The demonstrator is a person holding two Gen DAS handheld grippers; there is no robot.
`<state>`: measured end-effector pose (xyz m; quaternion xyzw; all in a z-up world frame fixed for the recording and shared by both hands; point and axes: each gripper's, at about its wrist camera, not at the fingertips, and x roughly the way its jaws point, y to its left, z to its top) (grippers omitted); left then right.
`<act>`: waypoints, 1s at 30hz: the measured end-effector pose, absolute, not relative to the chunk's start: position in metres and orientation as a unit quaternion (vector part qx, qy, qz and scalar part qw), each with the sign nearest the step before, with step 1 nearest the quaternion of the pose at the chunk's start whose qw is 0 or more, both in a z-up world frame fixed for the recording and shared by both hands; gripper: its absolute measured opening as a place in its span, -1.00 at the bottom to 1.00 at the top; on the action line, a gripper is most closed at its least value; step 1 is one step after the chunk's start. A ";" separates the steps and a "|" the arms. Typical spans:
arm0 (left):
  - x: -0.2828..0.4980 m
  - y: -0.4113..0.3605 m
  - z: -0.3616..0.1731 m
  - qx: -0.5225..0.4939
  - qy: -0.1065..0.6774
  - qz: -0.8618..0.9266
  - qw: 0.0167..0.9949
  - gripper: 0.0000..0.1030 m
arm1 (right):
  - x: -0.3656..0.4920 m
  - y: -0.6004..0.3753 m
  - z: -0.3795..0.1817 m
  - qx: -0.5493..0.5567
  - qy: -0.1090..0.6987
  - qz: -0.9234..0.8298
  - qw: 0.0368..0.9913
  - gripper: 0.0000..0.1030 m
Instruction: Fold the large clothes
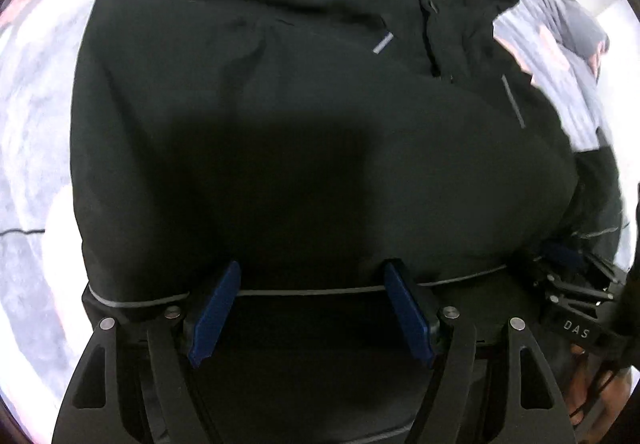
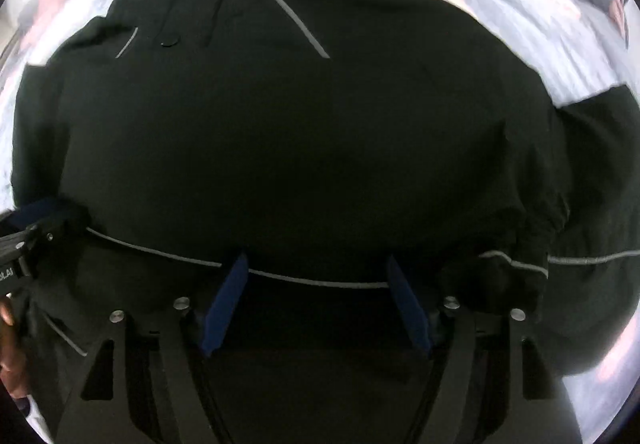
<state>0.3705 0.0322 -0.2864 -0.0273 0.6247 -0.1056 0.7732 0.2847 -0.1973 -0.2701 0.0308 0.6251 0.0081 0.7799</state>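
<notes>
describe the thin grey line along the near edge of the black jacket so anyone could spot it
A black jacket covers most of the pale patterned bedding. Along its near hem, a thin grey piping runs between the open left gripper fingers. Unlike the short slanted chest stripes, it is long and continuous.

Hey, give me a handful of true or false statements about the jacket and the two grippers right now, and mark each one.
1. The black jacket lies on a pale patterned bedspread. True.
2. The left gripper is clamped shut. False: its blue fingers stand apart, open at the jacket's hem.
3. The right gripper is open. True.
4. The jacket is red. False: it is black with thin grey stripes.
5. Both grippers sit along the piped hem. True.
</notes>
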 end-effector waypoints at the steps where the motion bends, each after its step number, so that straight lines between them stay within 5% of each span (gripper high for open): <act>1: 0.369 0.029 -0.285 -0.014 0.624 -0.103 0.775 0.47 | 0.286 -0.197 -0.269 0.032 0.628 0.008 0.778 0.44; 18: 0.225 0.043 -0.157 -0.025 0.572 -0.133 0.809 0.47 | 0.137 -0.267 -0.178 0.135 0.615 0.009 0.777 0.41; 30: 0.175 -0.021 -0.116 -0.031 0.528 -0.155 0.835 0.47 | 0.081 -0.424 -0.150 0.203 0.568 -0.091 0.792 0.41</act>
